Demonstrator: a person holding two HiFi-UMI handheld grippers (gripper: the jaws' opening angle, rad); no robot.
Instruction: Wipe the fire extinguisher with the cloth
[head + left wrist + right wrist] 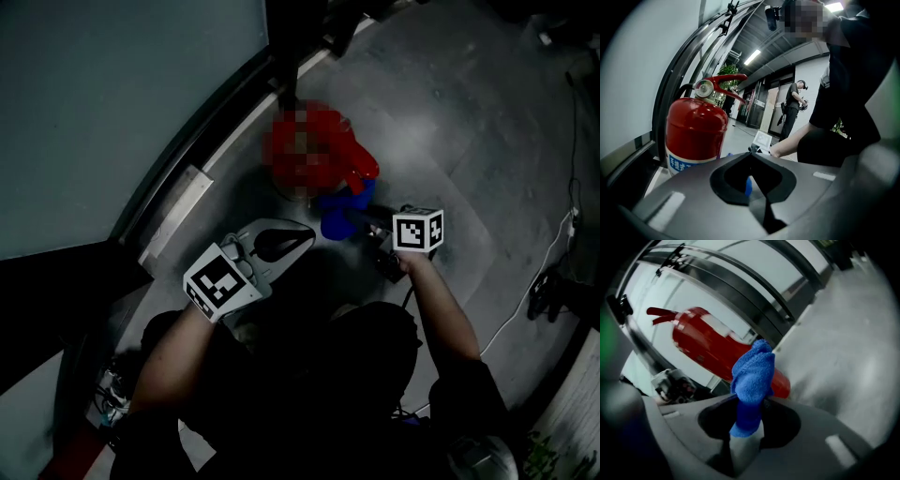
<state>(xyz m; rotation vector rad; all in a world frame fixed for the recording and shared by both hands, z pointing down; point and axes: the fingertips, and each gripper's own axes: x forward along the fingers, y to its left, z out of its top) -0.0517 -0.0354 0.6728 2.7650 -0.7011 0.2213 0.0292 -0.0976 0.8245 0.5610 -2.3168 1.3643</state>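
**Cloth at the extinguisher, wiping hardly under way**

The right gripper (750, 404) has its jaws clamped on the blue cloth (752, 373). The cloth bunches against the lower body of the red fire extinguisher (705, 345), and contact looks likely but not certain. The left gripper (751, 153) has its jaws closed on nothing. Most of the cylinder seems left to wipe. The extinguisher stands centre frame on a grey floor (450, 122), beside a curved, dark-framed wall (112, 84), in dim light.
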